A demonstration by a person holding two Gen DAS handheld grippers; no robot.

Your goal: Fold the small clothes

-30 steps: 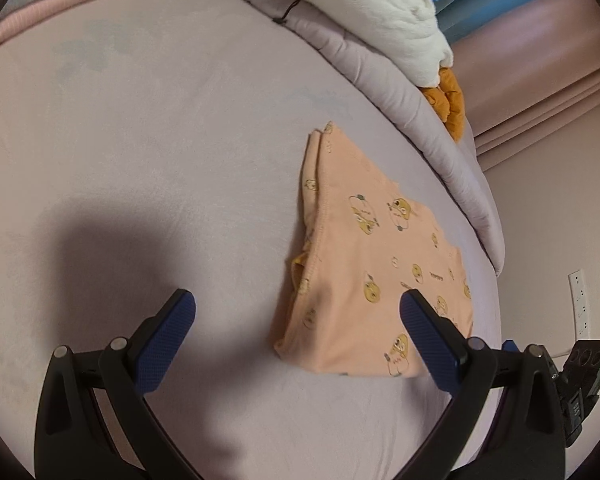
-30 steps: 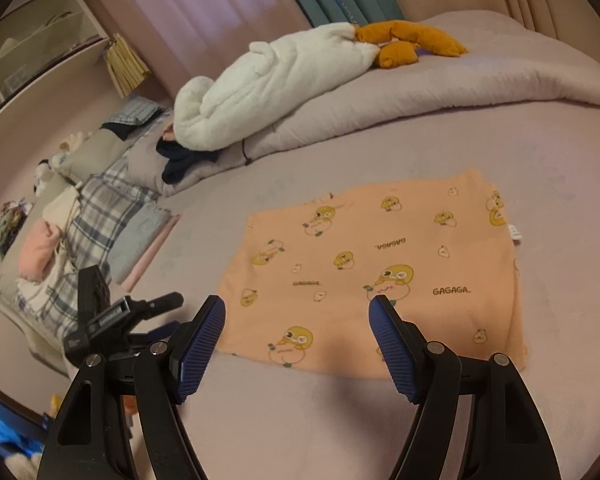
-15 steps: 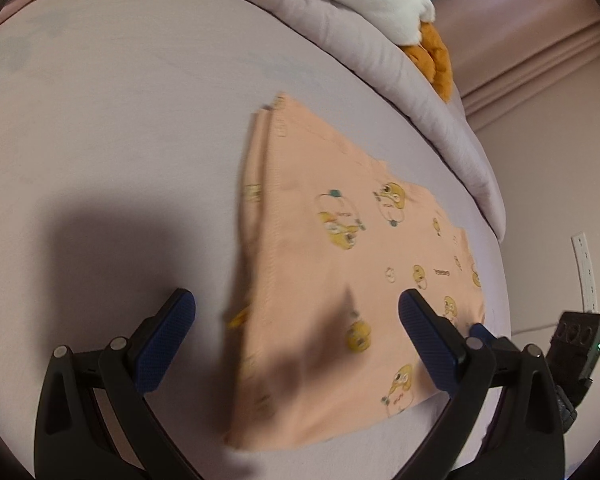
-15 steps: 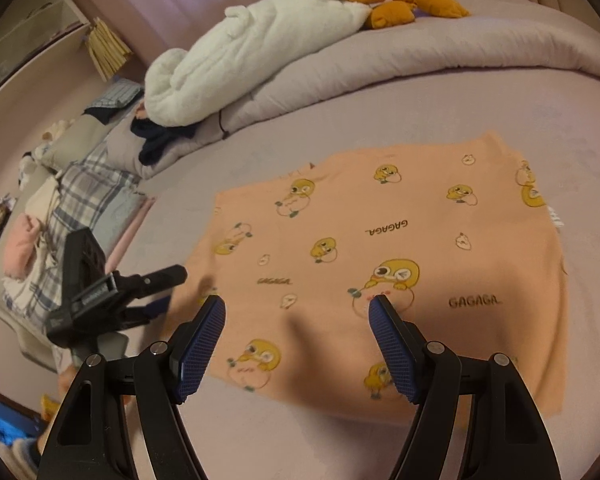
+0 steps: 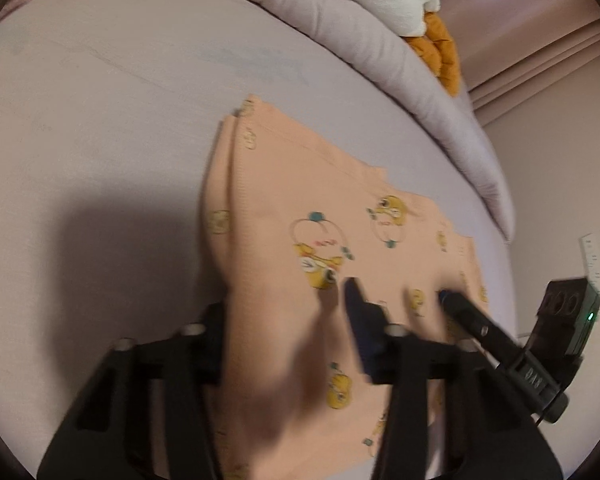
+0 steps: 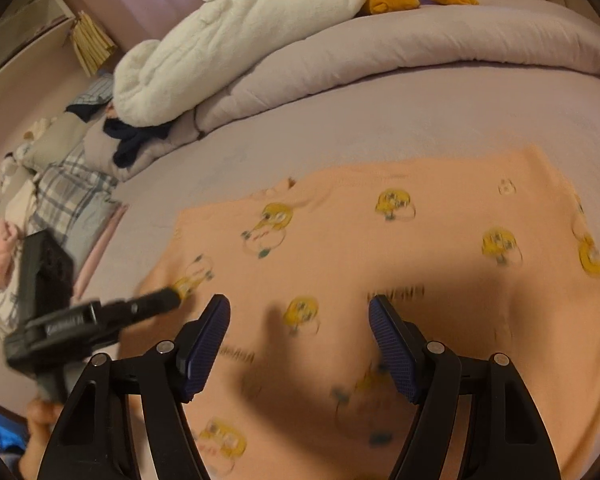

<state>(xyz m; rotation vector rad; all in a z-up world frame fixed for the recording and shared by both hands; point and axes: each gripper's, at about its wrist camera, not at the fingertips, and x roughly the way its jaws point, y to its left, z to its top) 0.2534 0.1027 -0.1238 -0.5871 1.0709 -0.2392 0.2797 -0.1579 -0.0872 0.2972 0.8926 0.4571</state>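
Left gripper (image 5: 284,332) has just been closing, and the near edge of the peach garment (image 5: 340,216) is bunched up between its blurred fingers; contact looks likely, but whether the pads are actually pressing is not resolved, so its clamp state cannot be told. Right gripper (image 6: 300,344) is seen released, jaws standing wide with nothing between them, hovering just above the garment's near half and casting a shadow on it. Garment is lying flat on the lavender bed sheet (image 5: 100,120), duck print up, and appears to be folded at least 1 time already: a doubled edge with 2 layers is visible along its left side in the left wrist view. Judged progress: partway, with 1 fold in place and the next fold only at the pick-up stage; no edge is lifted clear yet. Left to do, as judged: a firm pinch by both grippers on the near edge or corners, the carry-over, then flattening. Beyond the garment, a rolled grey duvet (image 6: 420,48) is lying along the far side of the bed, with a white plush toy (image 6: 228,52) and its orange feet on top. More clothes, including a plaid piece (image 6: 72,196), are piled at the left in the right wrist view; whether those also need folding cannot be told.
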